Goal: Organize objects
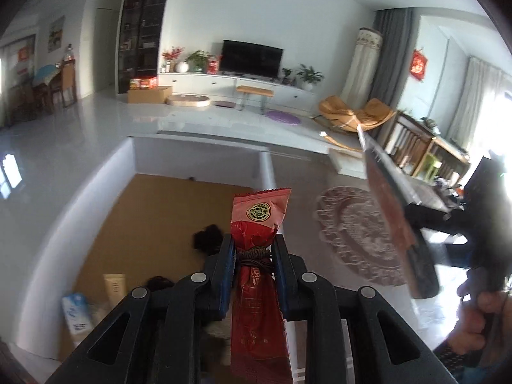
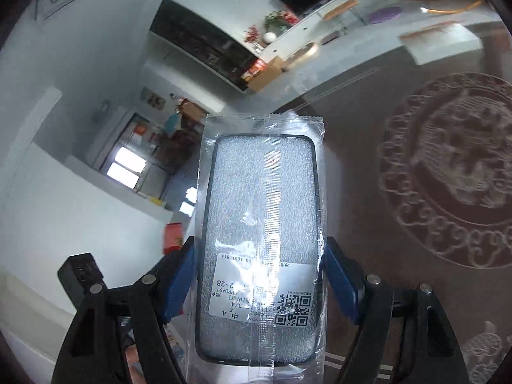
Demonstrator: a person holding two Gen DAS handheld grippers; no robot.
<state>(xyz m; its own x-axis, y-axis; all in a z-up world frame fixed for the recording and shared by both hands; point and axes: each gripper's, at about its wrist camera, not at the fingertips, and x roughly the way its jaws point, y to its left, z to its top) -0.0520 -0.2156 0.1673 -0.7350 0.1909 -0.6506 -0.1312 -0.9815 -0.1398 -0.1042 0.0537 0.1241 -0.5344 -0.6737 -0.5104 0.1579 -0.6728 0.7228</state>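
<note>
Squarely between left gripper (image 1: 252, 256) pads — red sachet (image 1: 256, 275), clamped, right gripper (image 2: 257, 272) pinching phone case (image 2: 259, 240).

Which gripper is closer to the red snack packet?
Left. The left gripper is clamped on the red snack packet; the right gripper holds a bagged phone case off to its right.

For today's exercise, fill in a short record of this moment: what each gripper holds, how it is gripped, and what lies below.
left gripper: shut on red sachet, pinched at its string-tied neck
right gripper: shut on bagged phone case, gripped across its width
label: white sticker with QR code on the case bag
below: open cardboard box; glass table with etched round pattern
</note>
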